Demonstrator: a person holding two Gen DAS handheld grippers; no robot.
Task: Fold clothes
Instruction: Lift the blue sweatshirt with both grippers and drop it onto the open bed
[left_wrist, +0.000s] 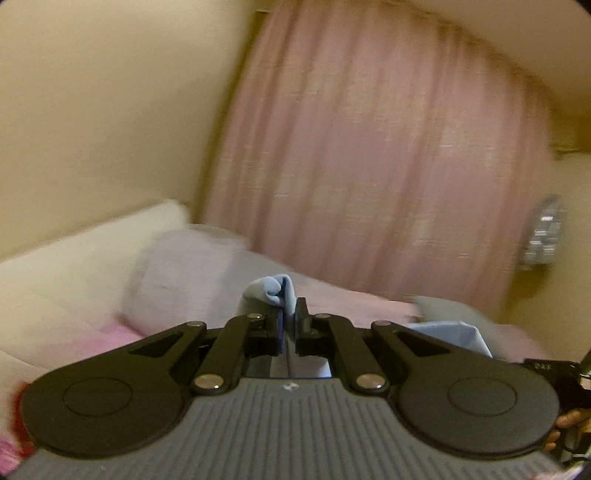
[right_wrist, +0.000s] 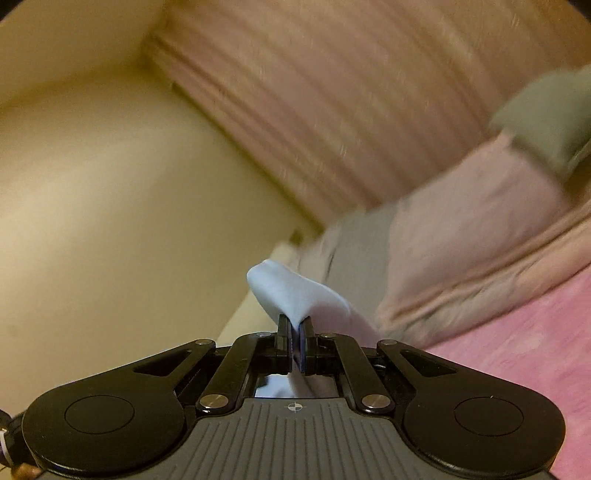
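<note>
Both the left tool (left_wrist: 289, 321) and right tool (right_wrist: 295, 332) pinch a raised blue cloth (right_wrist: 291, 291) above the bed (right_wrist: 517, 354), apparently mid-fold; next, lay it flat.

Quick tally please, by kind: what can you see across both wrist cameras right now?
Grippers: 2, the left gripper and right gripper, each shut on the light blue garment
Light blue garments: 1, as far as the blur lets me tell
Pillows: 1, the pale pillow
Curtains: 1, the pink curtain
Pink bed covers: 1, the pink bed cover
Total: 6
</note>
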